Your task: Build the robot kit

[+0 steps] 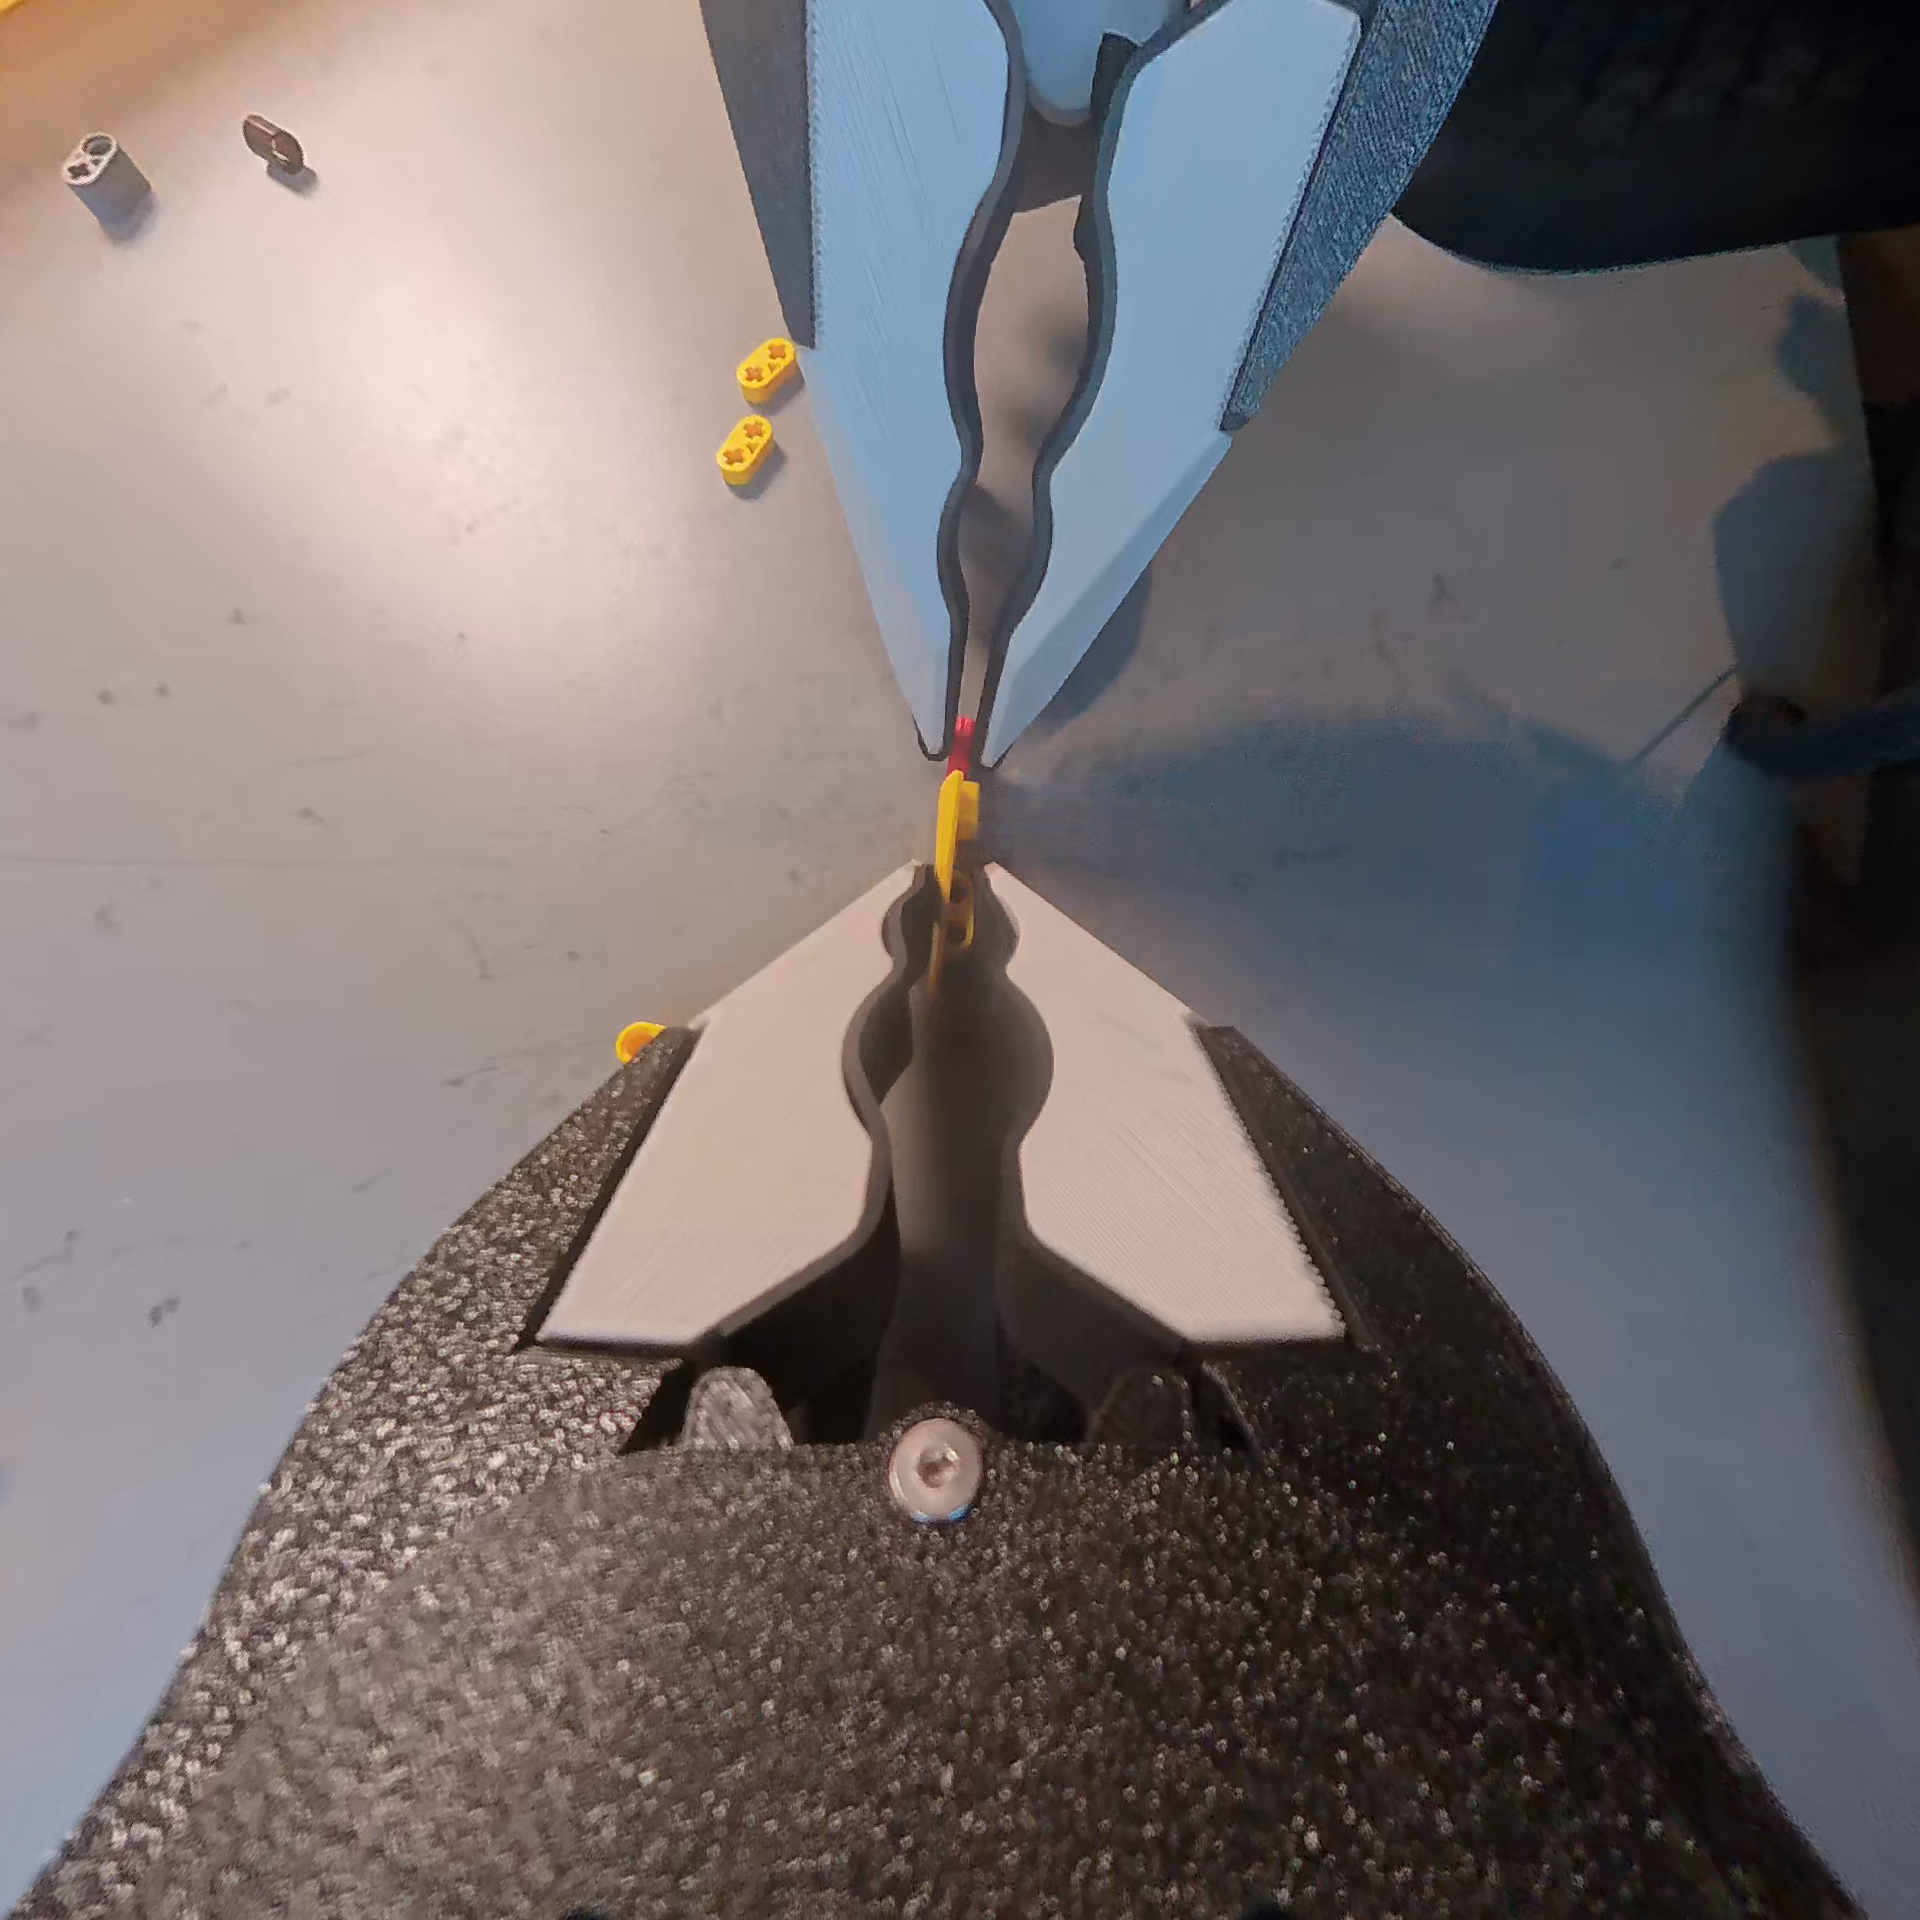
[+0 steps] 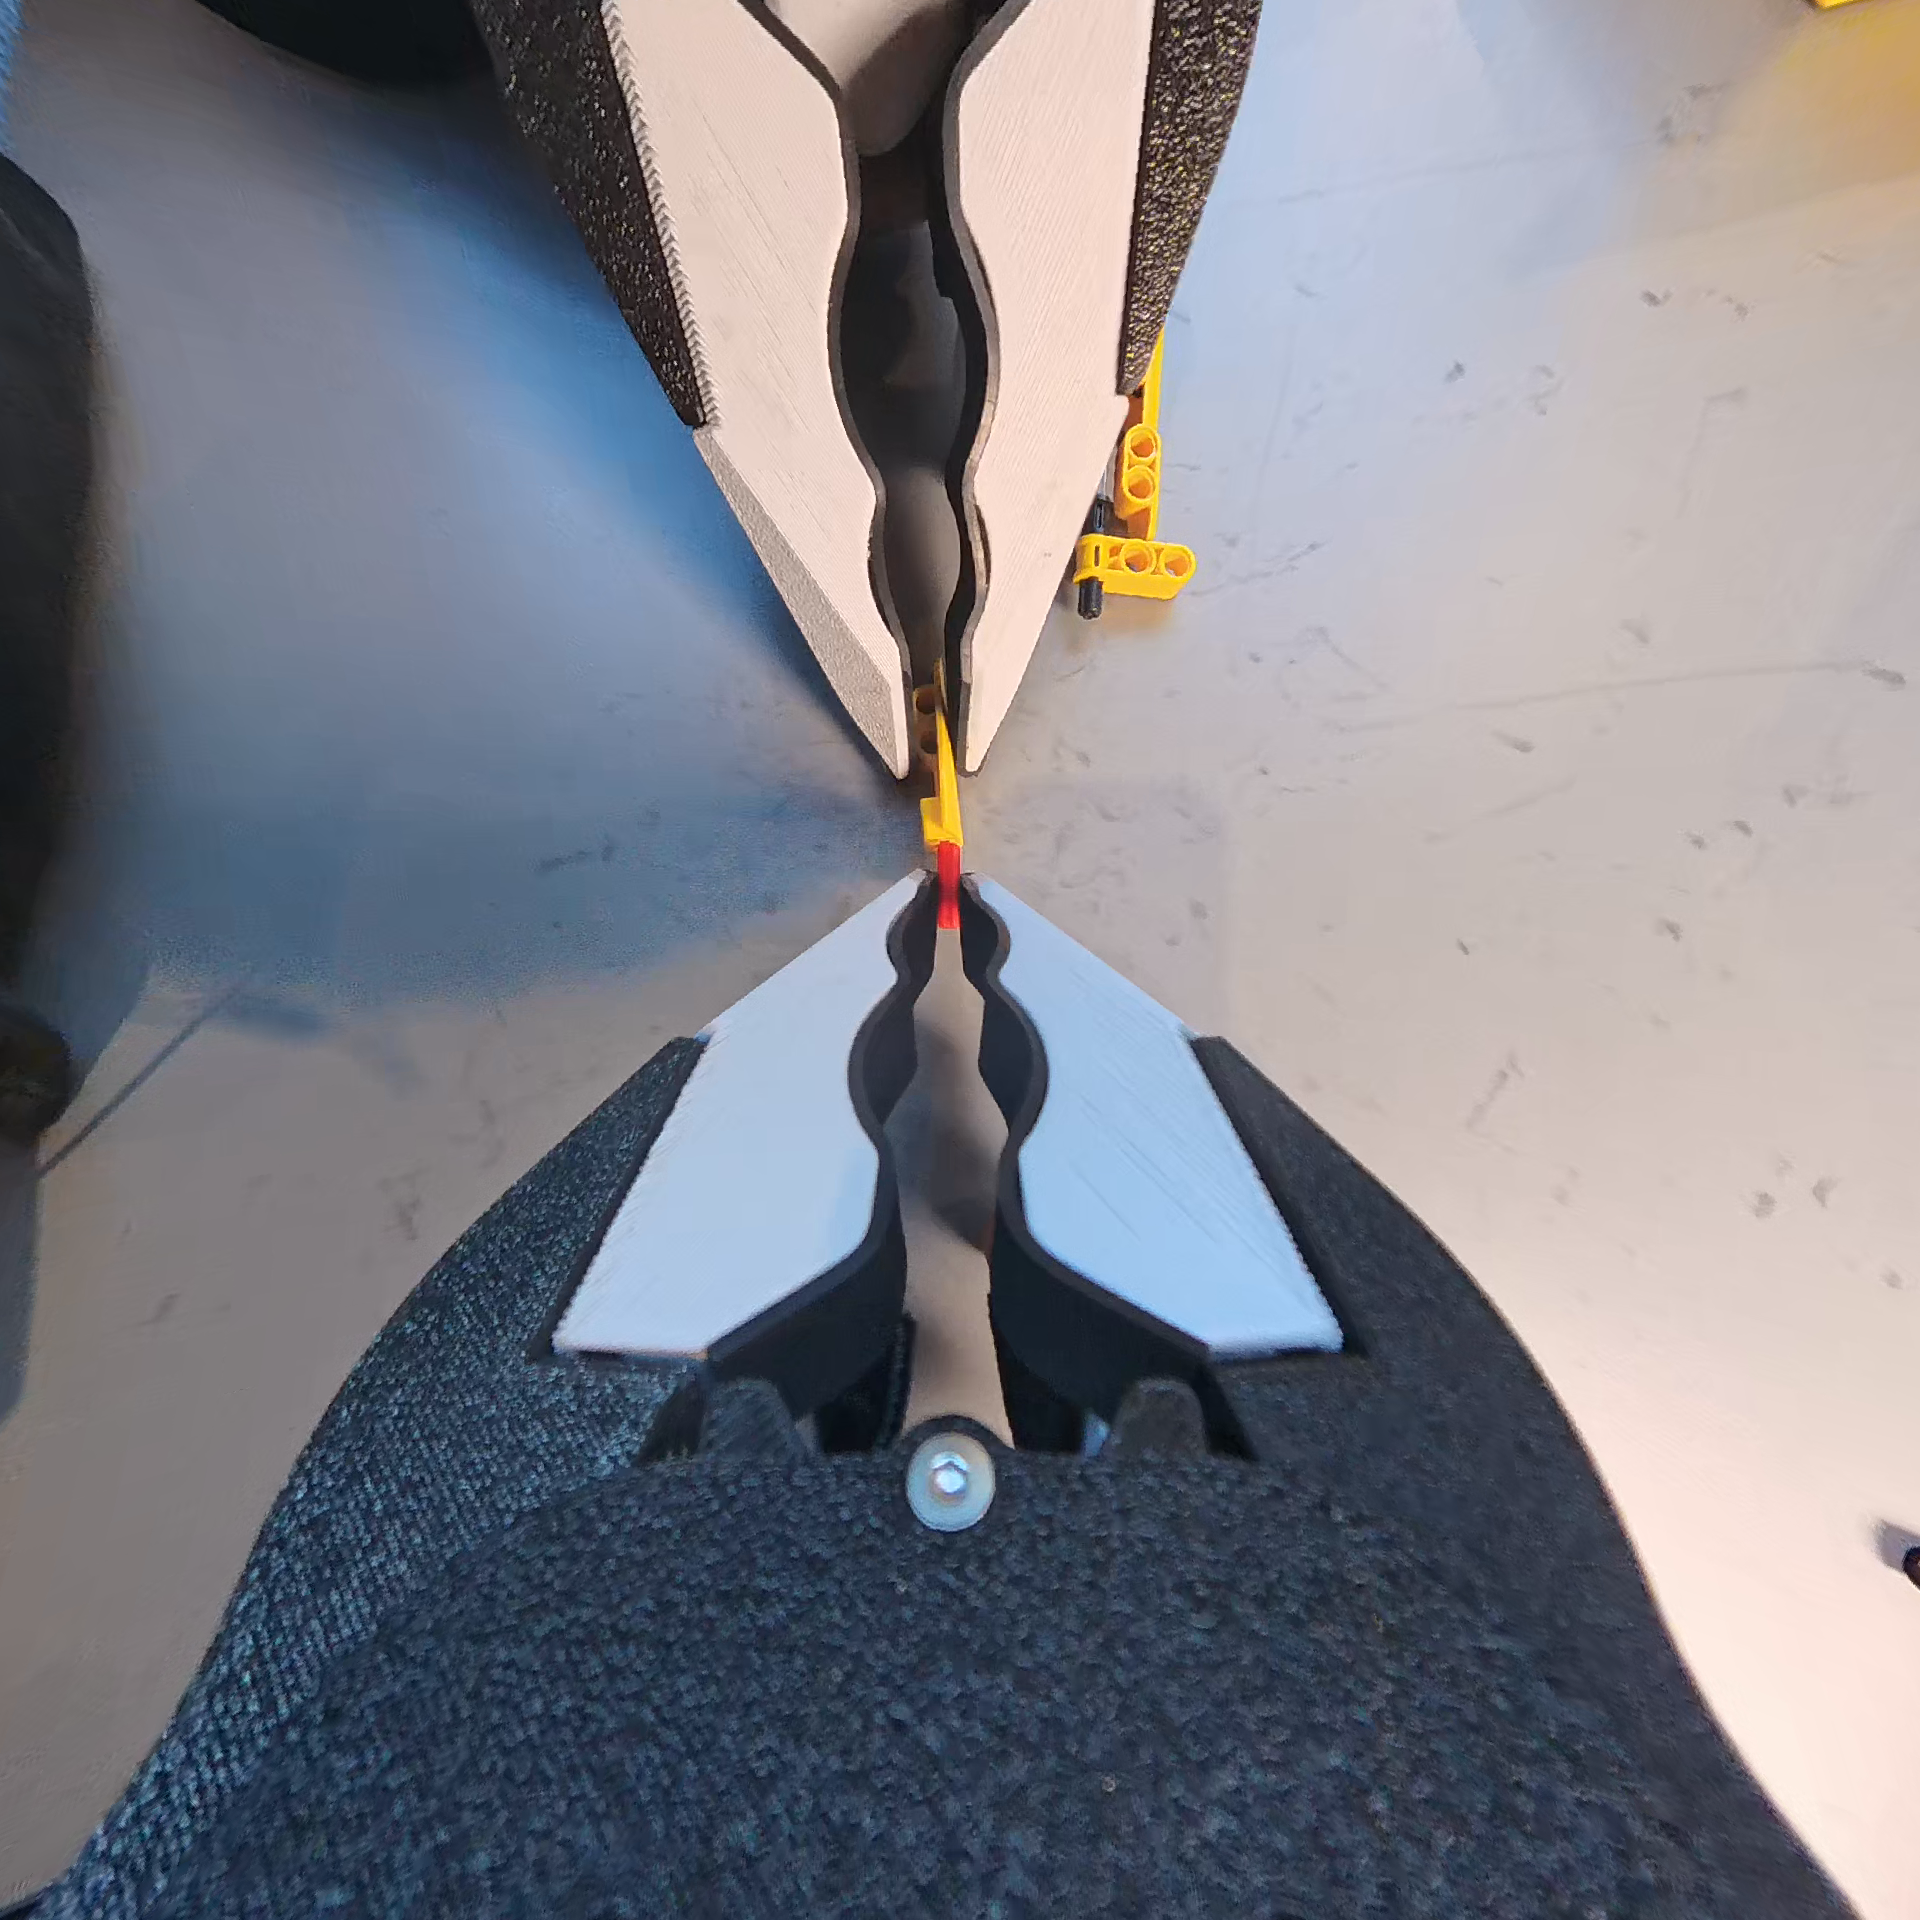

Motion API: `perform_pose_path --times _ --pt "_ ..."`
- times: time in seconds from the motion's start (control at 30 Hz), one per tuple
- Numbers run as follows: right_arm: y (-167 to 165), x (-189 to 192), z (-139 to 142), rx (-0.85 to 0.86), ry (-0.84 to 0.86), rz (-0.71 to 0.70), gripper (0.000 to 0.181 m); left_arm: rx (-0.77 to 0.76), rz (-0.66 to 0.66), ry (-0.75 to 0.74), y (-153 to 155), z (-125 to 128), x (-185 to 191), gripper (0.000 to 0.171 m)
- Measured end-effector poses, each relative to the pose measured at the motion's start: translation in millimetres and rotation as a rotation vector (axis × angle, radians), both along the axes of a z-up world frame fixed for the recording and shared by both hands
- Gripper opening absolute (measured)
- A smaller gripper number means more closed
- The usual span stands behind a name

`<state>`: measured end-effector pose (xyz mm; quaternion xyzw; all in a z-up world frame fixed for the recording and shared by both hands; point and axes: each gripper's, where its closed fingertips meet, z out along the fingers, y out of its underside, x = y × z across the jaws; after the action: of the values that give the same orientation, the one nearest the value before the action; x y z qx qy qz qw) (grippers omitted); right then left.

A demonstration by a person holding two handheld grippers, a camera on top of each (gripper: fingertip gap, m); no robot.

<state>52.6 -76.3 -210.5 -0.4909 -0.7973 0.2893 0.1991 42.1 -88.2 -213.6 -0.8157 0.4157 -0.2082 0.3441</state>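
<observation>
My left gripper is shut on a thin yellow beam with holes, held edge-on above the table. My right gripper is shut on a small red pin. The two grippers face each other tip to tip. The red pin meets the end of the yellow beam. In the left wrist view the right gripper comes in from the top; in the right wrist view the left gripper comes in from the top.
On the grey table lie two small yellow links, a grey connector and a dark piece. A yellow beam assembly with a black pin lies beside the left gripper. A dark sleeve is at the upper right. My left and right fingertips are right by each other.
</observation>
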Motion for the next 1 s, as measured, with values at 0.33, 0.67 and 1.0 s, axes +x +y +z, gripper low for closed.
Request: perform_pose_path --times 0.33,0.67,1.0 --pt "0 4 2 -0.028 0.01 -0.001 0.003 0.076 -0.043 -0.015 2 9 3 0.006" --pt "0 7 10 -0.065 0.037 -0.013 0.003 0.093 -0.056 -0.028 2 12 5 0.006" --pt "-1 5 9 -0.09 0.035 -0.02 0.003 0.11 -0.064 0.009 1 8 5 0.006"
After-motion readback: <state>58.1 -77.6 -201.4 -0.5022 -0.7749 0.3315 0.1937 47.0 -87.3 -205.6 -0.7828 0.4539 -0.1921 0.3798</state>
